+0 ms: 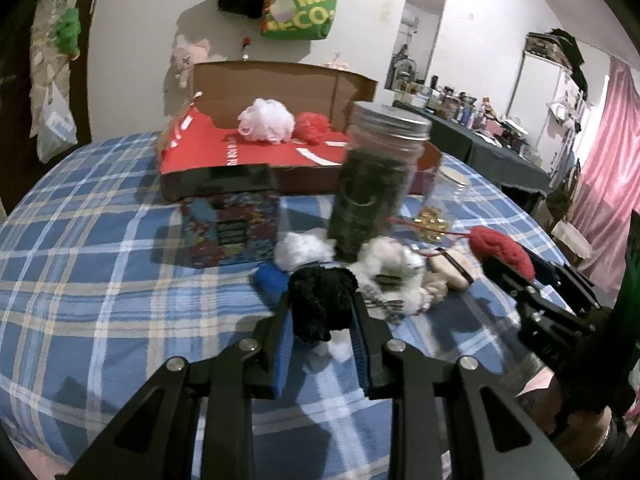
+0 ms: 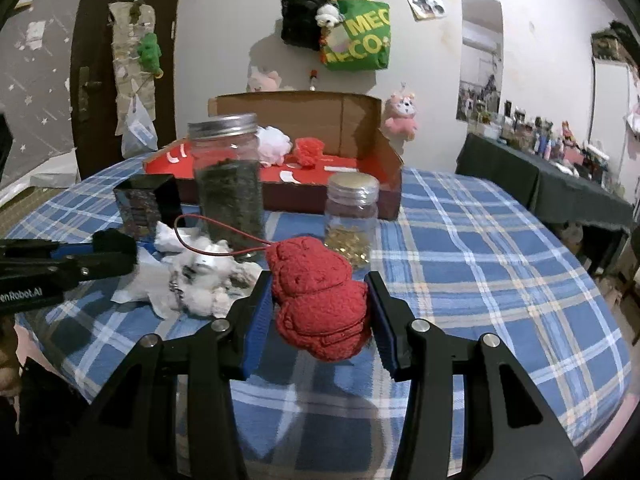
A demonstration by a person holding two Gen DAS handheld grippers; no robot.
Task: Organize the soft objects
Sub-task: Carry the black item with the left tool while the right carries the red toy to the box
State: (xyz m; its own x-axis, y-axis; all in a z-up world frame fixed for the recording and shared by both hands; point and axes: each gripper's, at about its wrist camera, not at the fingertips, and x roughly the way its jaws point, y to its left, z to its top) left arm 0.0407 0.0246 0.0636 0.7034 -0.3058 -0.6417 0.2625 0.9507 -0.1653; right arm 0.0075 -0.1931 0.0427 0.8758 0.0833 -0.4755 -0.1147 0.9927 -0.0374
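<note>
My left gripper (image 1: 320, 300) is shut on a black fuzzy soft object (image 1: 320, 300), held just above the plaid cloth. My right gripper (image 2: 320, 284) is shut on a red knitted plush (image 2: 318, 296) with a thin red cord; the plush also shows in the left wrist view (image 1: 502, 252). A pile of white and cream soft toys (image 1: 396, 276) lies between the grippers, seen too in the right wrist view (image 2: 204, 280). The open red cardboard box (image 2: 360, 196) at the back holds a white pouf (image 1: 264, 120) and a red pouf (image 1: 312, 126).
A tall jar of dark contents (image 2: 230, 184), a small jar with gold pieces (image 2: 352, 220) and a dark patterned box (image 1: 232, 220) stand in front of the cardboard box. A blue soft piece (image 1: 270, 280) lies by the pile. A cluttered dark table (image 2: 560, 176) stands right.
</note>
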